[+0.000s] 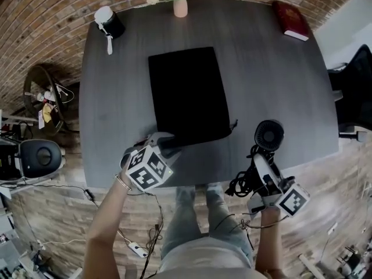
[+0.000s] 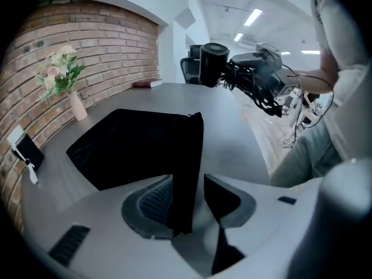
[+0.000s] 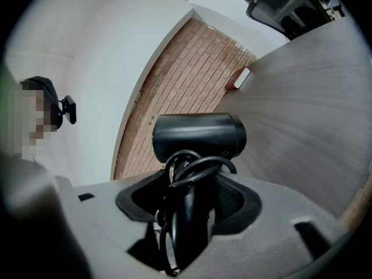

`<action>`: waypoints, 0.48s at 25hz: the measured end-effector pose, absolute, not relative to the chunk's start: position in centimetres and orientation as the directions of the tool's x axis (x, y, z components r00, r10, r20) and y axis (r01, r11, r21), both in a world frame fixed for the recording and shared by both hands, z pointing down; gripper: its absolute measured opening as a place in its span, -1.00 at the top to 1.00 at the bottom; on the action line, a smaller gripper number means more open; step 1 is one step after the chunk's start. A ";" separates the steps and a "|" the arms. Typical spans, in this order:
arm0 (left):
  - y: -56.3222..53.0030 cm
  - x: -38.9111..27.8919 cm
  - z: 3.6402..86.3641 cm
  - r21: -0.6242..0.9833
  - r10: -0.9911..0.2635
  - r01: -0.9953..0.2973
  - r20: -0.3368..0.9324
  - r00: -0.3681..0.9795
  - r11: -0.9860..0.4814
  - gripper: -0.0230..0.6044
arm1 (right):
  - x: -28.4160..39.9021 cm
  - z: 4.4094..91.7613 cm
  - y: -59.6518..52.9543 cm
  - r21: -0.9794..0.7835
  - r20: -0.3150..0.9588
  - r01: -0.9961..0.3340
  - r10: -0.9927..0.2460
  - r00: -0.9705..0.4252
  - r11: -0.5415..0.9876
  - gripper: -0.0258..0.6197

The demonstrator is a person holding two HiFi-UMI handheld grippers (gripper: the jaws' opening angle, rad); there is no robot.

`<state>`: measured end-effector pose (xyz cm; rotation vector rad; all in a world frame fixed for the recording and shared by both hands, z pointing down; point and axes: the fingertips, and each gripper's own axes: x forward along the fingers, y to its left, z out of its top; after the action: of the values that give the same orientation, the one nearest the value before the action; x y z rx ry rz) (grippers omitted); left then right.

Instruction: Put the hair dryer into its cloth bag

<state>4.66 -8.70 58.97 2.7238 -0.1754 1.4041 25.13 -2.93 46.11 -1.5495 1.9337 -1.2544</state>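
The black cloth bag [image 1: 186, 95] lies flat on the grey table [image 1: 273, 80], its near edge towards me. My left gripper [image 1: 165, 144] points down at that near edge. In the left gripper view the jaws of the left gripper [image 2: 186, 188] stand wide, with a strip of the bag [image 2: 139, 144] between them and a gap showing on one side. My right gripper [image 1: 261, 158] hovers off the table's near right corner, shut on the handle of the black hair dryer [image 1: 268, 135] and its looped cord. In the right gripper view the hair dryer [image 3: 200, 135] stands above the right gripper [image 3: 189, 190].
A pink vase of flowers [image 1: 180, 4] and a red book [image 1: 292, 20] sit at the table's far edge. A black and white device [image 1: 107, 23] is at the far left corner. A dark chair [image 1: 354, 92] stands to the right; cables and gear [image 1: 40, 156] lie on the floor at left.
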 end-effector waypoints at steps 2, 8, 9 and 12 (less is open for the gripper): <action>-8.9 4.7 59.5 0.026 -0.057 -0.137 0.820 0.570 -0.990 0.42 | 25.3 46.1 -2.8 -0.802 0.243 -0.597 -0.914 -0.326 0.000 0.19; -9.3 4.7 60.1 0.075 -0.035 -0.166 0.817 0.576 -0.983 0.62 | 26.0 46.1 -2.4 -0.795 0.250 -0.606 -0.919 -0.304 -0.016 0.19; -9.4 4.7 60.2 0.079 -0.033 -0.168 0.818 0.575 -0.983 0.64 | 26.0 46.1 -2.4 -0.795 0.253 -0.606 -0.919 -0.302 -0.019 0.19; -9.7 4.7 60.3 0.078 -0.039 -0.178 0.817 0.575 -0.981 0.76 | 25.9 46.2 -2.4 -0.796 0.253 -0.605 -0.919 -0.302 -0.020 0.19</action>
<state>4.66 -9.65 60.30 2.6508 -0.1841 1.3700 25.91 -2.35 46.24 -1.5923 1.9135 -1.2430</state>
